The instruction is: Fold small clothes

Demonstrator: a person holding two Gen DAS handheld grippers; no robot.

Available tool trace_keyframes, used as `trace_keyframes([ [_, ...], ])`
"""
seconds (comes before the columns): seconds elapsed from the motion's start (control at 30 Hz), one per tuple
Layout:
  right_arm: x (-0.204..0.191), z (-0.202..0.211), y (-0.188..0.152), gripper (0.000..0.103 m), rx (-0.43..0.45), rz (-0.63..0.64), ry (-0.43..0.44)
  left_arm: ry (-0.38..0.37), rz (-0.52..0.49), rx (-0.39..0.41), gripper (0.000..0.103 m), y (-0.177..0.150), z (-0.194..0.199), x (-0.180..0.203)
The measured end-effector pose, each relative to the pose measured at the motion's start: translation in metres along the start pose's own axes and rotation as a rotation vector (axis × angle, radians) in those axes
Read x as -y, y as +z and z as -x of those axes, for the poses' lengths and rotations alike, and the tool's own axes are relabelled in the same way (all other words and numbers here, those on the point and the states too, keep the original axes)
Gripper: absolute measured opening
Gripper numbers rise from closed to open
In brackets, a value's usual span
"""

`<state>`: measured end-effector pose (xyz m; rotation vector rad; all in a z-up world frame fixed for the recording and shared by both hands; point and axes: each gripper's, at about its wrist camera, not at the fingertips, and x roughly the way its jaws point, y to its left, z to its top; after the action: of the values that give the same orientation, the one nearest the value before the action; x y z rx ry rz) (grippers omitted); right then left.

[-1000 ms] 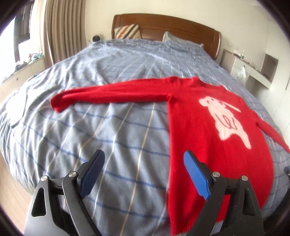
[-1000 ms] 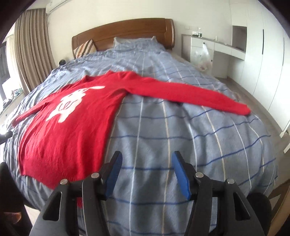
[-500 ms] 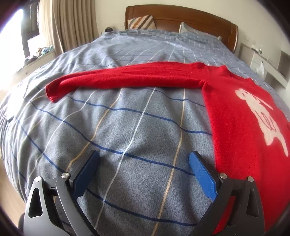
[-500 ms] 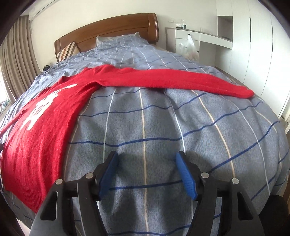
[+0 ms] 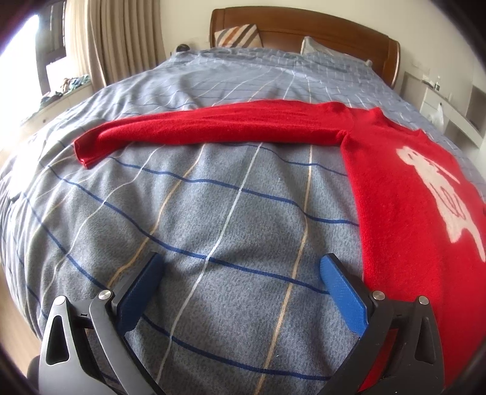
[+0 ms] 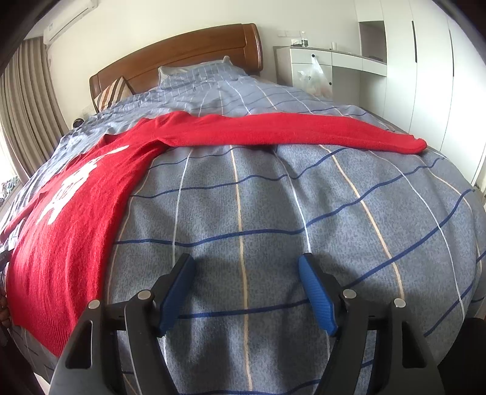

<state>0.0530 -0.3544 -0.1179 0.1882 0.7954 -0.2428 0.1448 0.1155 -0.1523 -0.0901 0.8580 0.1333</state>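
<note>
Knitwear laid out and not yet folded: red long-sleeved knitted sweater (image 5: 410, 197) with a white animal motif (image 5: 440, 188), spread face-up on the grey-blue checked bedcover (image 5: 212, 212), collar toward the brown wooden headboard (image 5: 303, 27), hem at the end far from that headboard. Both sleeves stretched out sideways, roughly parallel to the headboard: left sleeve (image 5: 212, 127) and right sleeve (image 6: 288, 130).

Left gripper (image 5: 241, 261) poised over bare bedcover, farther from the headboard than the left sleeve and just beside the sweater's side edge. Blue-padded jaws spread very wide, just been opening, nothing between them. Right gripper (image 6: 246, 258) mirrored on the other side, also farther from the headboard than its sleeve. Jaws moderately wide, just been opening too, equally empty.

Probably the opening step: taking a sleeve or side edge to bring it across the chest. To do it well:
- Reach toward the headboard to each cuff, not the mid-sleeve.
- Pinch knit only, never the bedcover beneath.
- Lift just clear, then carry inward without dragging the body askew.
- Lay each sleeve flat across the motif before releasing.
</note>
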Motion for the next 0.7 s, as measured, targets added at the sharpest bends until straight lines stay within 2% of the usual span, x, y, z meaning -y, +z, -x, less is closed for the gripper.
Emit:
trace_keyframes([
  [0.53, -0.0016, -0.0005, -0.0006, 0.076, -0.001, 0.005, -0.007, 0.013, 0.011, -0.020, 0.103, 0.0035, -0.0003, 0.0014],
  [0.7, -0.0019, -0.0017, -0.0008, 0.078, -0.002, 0.002, -0.009, 0.005, -0.018, -0.014, 0.103, 0.0016, 0.0007, 0.0018],
])
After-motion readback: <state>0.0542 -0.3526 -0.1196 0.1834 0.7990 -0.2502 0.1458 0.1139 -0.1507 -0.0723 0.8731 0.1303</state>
